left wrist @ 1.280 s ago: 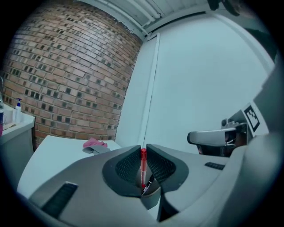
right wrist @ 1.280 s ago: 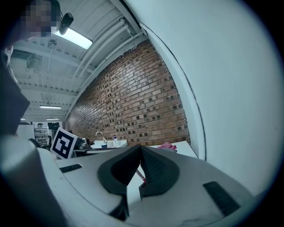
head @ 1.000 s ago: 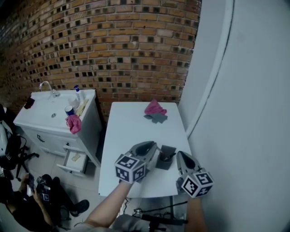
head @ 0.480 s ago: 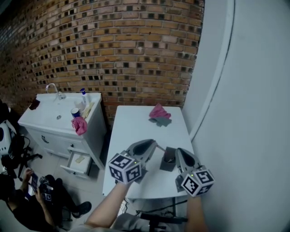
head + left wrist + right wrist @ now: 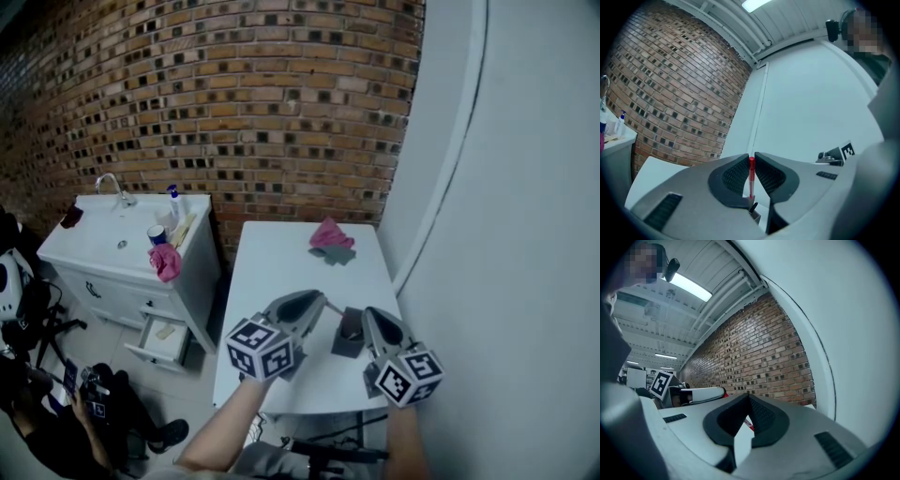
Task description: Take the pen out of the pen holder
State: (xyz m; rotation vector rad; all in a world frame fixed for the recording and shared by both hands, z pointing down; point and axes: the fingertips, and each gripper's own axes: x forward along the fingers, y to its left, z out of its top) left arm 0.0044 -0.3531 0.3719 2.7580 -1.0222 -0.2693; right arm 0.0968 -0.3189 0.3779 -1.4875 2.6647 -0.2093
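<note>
A thin red pen [image 5: 751,176] stands upright between the pads of my left gripper [image 5: 752,155], which is shut on it. In the head view the left gripper [image 5: 322,300] hovers just left of the dark pen holder [image 5: 347,336], near the front of the white table [image 5: 277,272]. The pen itself is too small to make out in that view. My right gripper [image 5: 367,314] is close to the holder's right side. In the right gripper view its jaws [image 5: 749,397] meet at the tips with nothing between them. The left gripper [image 5: 705,393] shows beyond them.
A pink cloth [image 5: 330,233] and a grey cloth [image 5: 337,254] lie at the table's far end. A white wall [image 5: 506,234] runs along the right. A sink cabinet [image 5: 122,246] with an open drawer stands left of the table. A person [image 5: 84,403] sits on the floor.
Both grippers rose a little in the first half second and have since kept still. The left gripper kept its hold on the pen. The head view shifted slightly.
</note>
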